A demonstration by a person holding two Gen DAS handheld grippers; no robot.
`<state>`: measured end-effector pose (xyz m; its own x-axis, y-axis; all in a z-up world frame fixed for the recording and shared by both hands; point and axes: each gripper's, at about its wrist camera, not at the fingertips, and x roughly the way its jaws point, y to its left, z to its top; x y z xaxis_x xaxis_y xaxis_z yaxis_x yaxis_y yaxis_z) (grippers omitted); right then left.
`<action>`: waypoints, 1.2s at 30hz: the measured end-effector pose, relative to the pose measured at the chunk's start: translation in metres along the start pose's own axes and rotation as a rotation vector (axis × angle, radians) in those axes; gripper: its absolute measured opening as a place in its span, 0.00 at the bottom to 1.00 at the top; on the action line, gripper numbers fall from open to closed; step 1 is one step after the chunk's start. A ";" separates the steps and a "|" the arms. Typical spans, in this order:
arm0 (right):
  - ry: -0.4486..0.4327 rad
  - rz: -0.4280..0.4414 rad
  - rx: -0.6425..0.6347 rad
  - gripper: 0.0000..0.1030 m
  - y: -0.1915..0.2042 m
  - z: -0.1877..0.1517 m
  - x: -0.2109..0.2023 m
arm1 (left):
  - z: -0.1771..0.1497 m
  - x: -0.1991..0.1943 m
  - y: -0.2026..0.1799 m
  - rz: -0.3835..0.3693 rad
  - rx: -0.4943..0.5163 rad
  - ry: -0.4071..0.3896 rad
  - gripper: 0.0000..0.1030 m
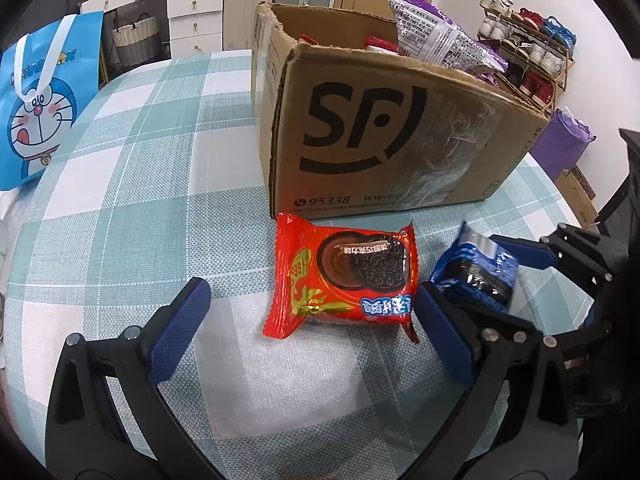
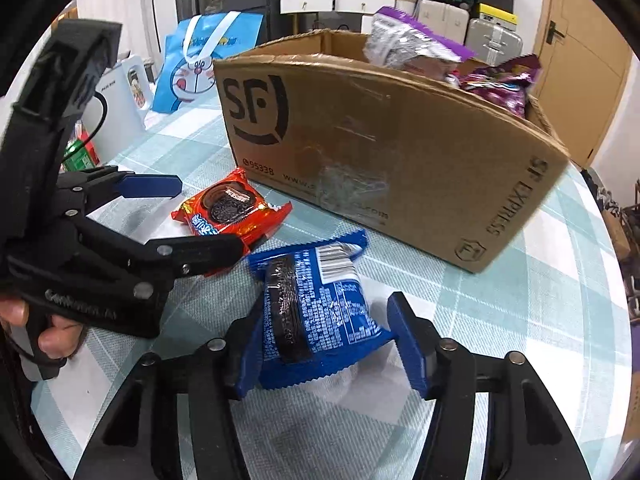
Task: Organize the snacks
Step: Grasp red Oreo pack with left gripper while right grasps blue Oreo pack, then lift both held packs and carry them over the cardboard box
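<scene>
The red Oreo pack (image 1: 344, 280) is framed on the bench (image 1: 140, 208) between the wide-open, empty left tool (image 1: 308, 312). The blue Oreo pack (image 2: 320, 308) is straddled lengthwise by the right tool (image 2: 328, 344), spread and not yet closed.

Red snack pack (image 1: 344, 280), blue snack pack (image 2: 320, 312), teal-checked tablecloth (image 1: 140, 184).

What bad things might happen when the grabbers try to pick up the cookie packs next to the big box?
1. The right gripper is open around the blue cookie pack; squeezing hard may crush the cookies.
2. The left gripper and the right one are close together beside the red Oreo pack, so they might bump.
3. The cardboard box already has purple snack bags sticking out above its rim; adding more may push one out.
</scene>
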<state>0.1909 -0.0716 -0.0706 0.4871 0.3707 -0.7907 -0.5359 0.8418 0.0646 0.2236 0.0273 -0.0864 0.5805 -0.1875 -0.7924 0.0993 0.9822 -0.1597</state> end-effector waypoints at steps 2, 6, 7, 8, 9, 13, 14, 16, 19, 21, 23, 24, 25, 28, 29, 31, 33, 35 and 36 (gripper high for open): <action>-0.023 0.014 0.039 0.45 -0.004 -0.003 -0.007 | 0.000 0.000 0.000 0.000 0.000 0.000 0.97; -0.059 0.023 0.091 0.45 -0.015 -0.009 -0.017 | -0.001 0.000 -0.001 0.004 0.003 0.001 0.97; -0.063 0.026 0.093 0.45 -0.016 -0.009 -0.018 | -0.001 0.001 -0.001 0.005 0.004 0.002 0.97; -0.074 0.026 0.101 0.45 -0.018 -0.008 -0.019 | -0.001 0.000 -0.002 0.007 0.005 0.002 0.97; -0.079 0.028 0.110 0.45 -0.020 -0.008 -0.021 | -0.001 0.000 -0.003 0.008 0.006 0.003 0.97; -0.091 0.033 0.130 0.45 -0.025 -0.008 -0.026 | -0.002 0.000 -0.005 0.013 0.010 0.004 0.97; -0.093 0.034 0.132 0.45 -0.027 -0.010 -0.028 | -0.002 0.000 -0.006 0.014 0.010 0.004 0.97; -0.095 0.035 0.134 0.45 -0.028 -0.012 -0.029 | -0.003 0.000 -0.006 0.019 0.010 0.003 0.97; -0.096 0.035 0.131 0.45 -0.027 -0.010 -0.028 | -0.004 -0.002 -0.009 0.009 0.025 0.002 0.92; -0.099 0.037 0.132 0.45 -0.030 -0.014 -0.032 | -0.005 -0.003 -0.012 0.013 0.043 -0.001 0.85; -0.103 0.036 0.134 0.45 -0.032 -0.016 -0.036 | -0.006 -0.004 -0.015 -0.002 0.057 -0.006 0.73; -0.104 0.036 0.135 0.45 -0.032 -0.016 -0.036 | -0.006 -0.005 -0.016 -0.007 0.063 -0.006 0.68; -0.105 0.036 0.137 0.45 -0.033 -0.016 -0.037 | -0.007 -0.006 -0.017 -0.010 0.067 -0.004 0.67; -0.106 0.037 0.140 0.45 -0.035 -0.017 -0.037 | -0.007 -0.007 -0.019 -0.021 0.074 -0.001 0.58; -0.107 0.035 0.140 0.45 -0.035 -0.017 -0.038 | -0.007 -0.008 -0.019 -0.024 0.073 0.000 0.53; -0.109 0.035 0.142 0.45 -0.035 -0.017 -0.039 | -0.007 -0.009 -0.019 -0.032 0.070 0.001 0.48; -0.111 0.034 0.141 0.45 -0.034 -0.018 -0.040 | -0.008 -0.010 -0.018 -0.043 0.065 0.002 0.45; -0.115 0.034 0.141 0.45 -0.034 -0.018 -0.041 | -0.008 -0.011 -0.018 -0.045 0.064 0.001 0.44; -0.116 0.034 0.141 0.45 -0.034 -0.018 -0.042 | -0.008 -0.012 -0.018 -0.047 0.065 0.000 0.44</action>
<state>0.1765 -0.1226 -0.0507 0.5511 0.4358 -0.7116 -0.4552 0.8717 0.1814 0.2085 0.0116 -0.0788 0.5736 -0.2334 -0.7851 0.1789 0.9711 -0.1579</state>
